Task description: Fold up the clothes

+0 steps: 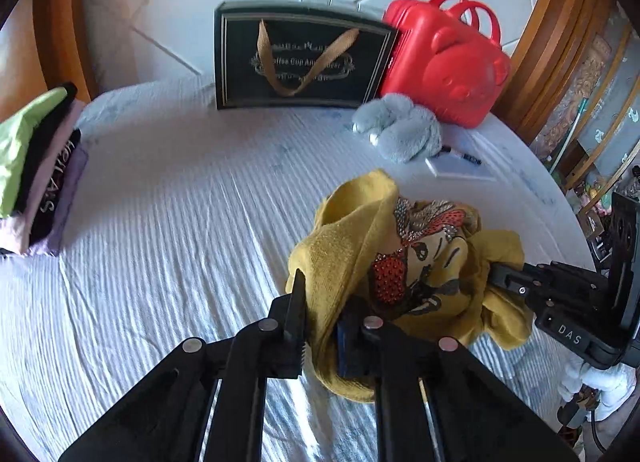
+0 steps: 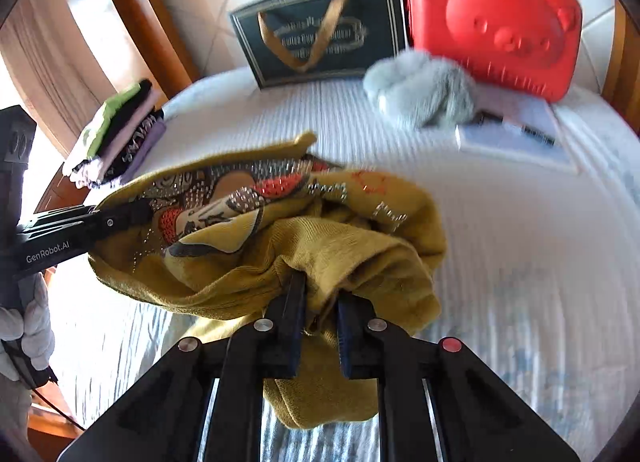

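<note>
- A stack of folded clothes lies at the far left edge of the bed, green on top, dark and lilac pieces under it; judging from that, part of the task is already done.
- The piece in hand is a mustard-yellow sweater with a beaded cartoon print; it is bunched and crumpled, lifted between the two grippers over the bed's right half; no fold shows in it yet.
- The left gripper has its fingers drawn narrow on a thick pleat of the sweater's yellow knit; the cloth runs between them and hangs below.
- The right gripper likewise has its fingers pinched close on a gathered fold of the same sweater; a tail of fabric droops under them.
- Seemingly left to do for this piece: spread it flat on the bed, fold the sleeves and body, then set it on the stack.
- At the headboard stand a black gift bag and a red bear-shaped case, with a grey plush toy and a white card in front; none is clothing to fold, and no other loose garment shows.
</note>
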